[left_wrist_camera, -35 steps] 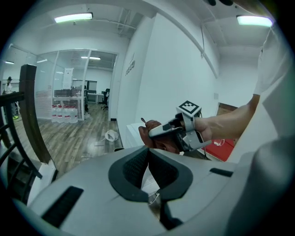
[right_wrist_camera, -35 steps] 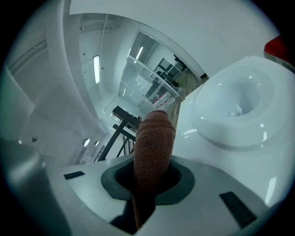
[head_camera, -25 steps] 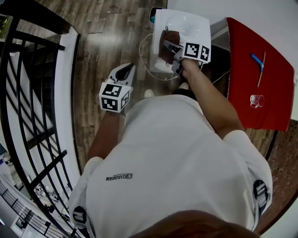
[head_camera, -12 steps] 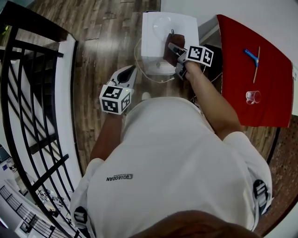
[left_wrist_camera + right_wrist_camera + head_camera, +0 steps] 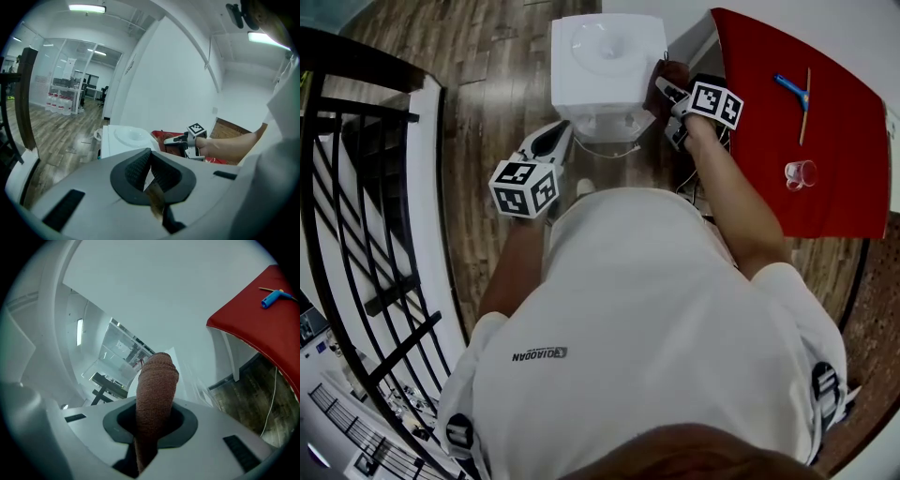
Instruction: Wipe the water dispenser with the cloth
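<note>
The white water dispenser (image 5: 605, 56) stands on the wooden floor at the top middle of the head view. My right gripper (image 5: 672, 94) is at its right side, shut on a brown cloth (image 5: 673, 73) that lies against the dispenser's right edge. In the right gripper view the rolled cloth (image 5: 157, 394) sticks up out of the gripper (image 5: 154, 425), close to a white surface. My left gripper (image 5: 551, 145) hangs in front of the dispenser's left corner, shut and holding nothing. The left gripper view shows that gripper (image 5: 149, 171), the dispenser (image 5: 124, 140) and the right gripper (image 5: 177, 139) beyond.
A red table (image 5: 844, 159) stands right of the dispenser with a blue-handled tool (image 5: 789, 89) and a small glass (image 5: 800, 173) on it. A white cable (image 5: 609, 150) lies on the floor before the dispenser. A black railing (image 5: 356, 234) runs along the left.
My right gripper has slid the cloth from the dispenser's top over to its right edge. The left gripper has barely moved.
</note>
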`<state>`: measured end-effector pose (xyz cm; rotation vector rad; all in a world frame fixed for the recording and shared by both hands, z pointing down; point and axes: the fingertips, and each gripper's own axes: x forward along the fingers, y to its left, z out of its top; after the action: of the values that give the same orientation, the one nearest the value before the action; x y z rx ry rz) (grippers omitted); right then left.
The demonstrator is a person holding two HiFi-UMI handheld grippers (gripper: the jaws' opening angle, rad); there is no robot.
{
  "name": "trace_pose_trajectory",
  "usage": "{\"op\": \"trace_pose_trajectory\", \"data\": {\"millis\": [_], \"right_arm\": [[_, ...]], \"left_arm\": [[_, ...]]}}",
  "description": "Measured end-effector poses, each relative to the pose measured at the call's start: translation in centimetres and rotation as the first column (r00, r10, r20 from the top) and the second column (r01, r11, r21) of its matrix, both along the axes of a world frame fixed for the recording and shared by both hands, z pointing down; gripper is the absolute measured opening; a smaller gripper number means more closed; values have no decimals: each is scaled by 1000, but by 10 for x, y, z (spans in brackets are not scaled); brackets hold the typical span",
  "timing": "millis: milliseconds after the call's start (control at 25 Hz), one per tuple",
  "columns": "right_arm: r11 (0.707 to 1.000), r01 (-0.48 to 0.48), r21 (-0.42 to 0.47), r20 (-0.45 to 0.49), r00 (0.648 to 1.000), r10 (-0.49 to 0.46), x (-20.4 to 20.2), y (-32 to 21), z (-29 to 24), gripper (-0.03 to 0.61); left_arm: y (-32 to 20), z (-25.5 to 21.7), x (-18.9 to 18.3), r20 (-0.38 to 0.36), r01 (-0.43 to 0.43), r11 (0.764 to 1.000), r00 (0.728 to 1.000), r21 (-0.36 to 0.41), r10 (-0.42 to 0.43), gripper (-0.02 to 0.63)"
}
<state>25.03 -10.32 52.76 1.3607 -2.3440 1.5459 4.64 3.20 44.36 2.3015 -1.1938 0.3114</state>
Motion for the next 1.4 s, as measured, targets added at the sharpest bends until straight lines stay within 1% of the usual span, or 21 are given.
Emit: {"op": "trace_pose_trajectory", "data": {"millis": [200,400,600,720,840,960,1080,1240,1320,1400], "right_arm": [[999,-39,7,0,999,39,38,2,2,64],[998,-59,37,-22,998,60,69,8,0,64],[991,-41,129,-73,996,51,87,20,-7,64],[982,-8,190,-87,996,25,82,28,-9,64],[978,34,208,-83,996,-17,65,51,-1,64],[963,121,239,-97,990,-101,37,73,-2,64],[930,243,276,-140,967,-211,-5,91,-2,64],[879,376,293,-204,923,-327,-63,111,3,64],[854,425,300,-240,900,-364,-95,116,5,64],[837,457,300,-263,883,-388,-125,118,8,64]], "left_arm": [[7,-7,22,12,-4,1000,1000,15,4,-8],[22,-5,29,31,26,1000,999,2,-26,-8],[44,0,37,56,53,998,997,-17,-52,-8],[52,-1,37,61,76,997,995,-19,-74,-8],[65,0,38,69,69,997,995,-33,-67,-8],[67,-2,37,82,49,998,996,-41,-45,-8],[63,-8,31,84,45,999,996,-27,-43,-8],[68,-14,23,117,-7,1000,993,8,6,-8],[71,-14,7,132,-14,1000,991,11,13,-8],[74,-13,-14,129,-2,1000,992,7,1,-8]]}}
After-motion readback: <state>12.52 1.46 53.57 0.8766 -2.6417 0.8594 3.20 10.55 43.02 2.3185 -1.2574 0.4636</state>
